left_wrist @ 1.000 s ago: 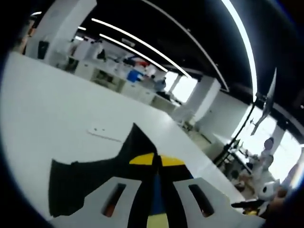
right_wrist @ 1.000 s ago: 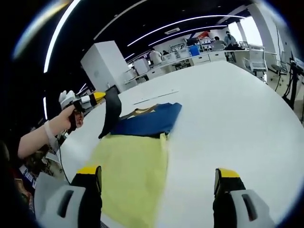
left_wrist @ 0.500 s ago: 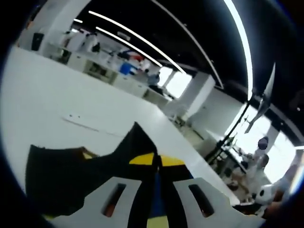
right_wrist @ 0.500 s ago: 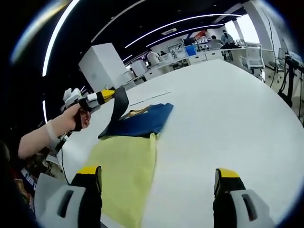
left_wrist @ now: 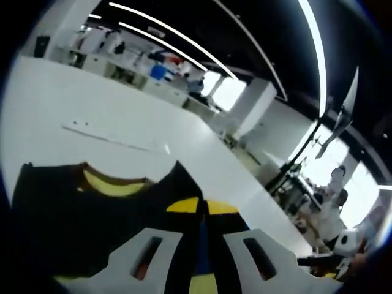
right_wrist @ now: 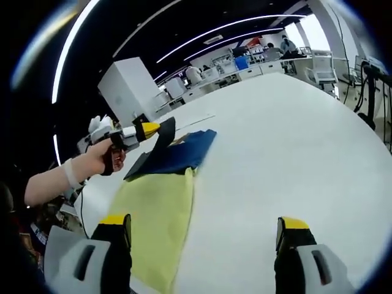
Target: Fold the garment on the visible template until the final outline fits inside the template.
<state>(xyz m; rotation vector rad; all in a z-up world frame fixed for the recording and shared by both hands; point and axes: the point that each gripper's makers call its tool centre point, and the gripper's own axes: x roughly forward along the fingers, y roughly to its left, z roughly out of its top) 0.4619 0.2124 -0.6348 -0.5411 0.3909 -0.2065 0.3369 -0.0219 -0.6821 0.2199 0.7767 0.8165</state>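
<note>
- The left tool [right_wrist: 154,129] is pinching a corner of the dark blue garment [right_wrist: 174,157], lifting it off the white bench [right_wrist: 294,153].
- The garment is lying partly on the yellow template [right_wrist: 156,214].
- The right tool [right_wrist: 202,239] is hanging wide apart, holding nothing.

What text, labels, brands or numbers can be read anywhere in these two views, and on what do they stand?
None can be read.
Navy garment: no print or tag legible.
Yellow template: plain, no markings seen.
White table: a thin strip lies on it, too blurred to tell if it carries writing.
Left gripper and right gripper: yellow-tipped, no legible label.
Background benches and boxes: too small and blurred.
</note>
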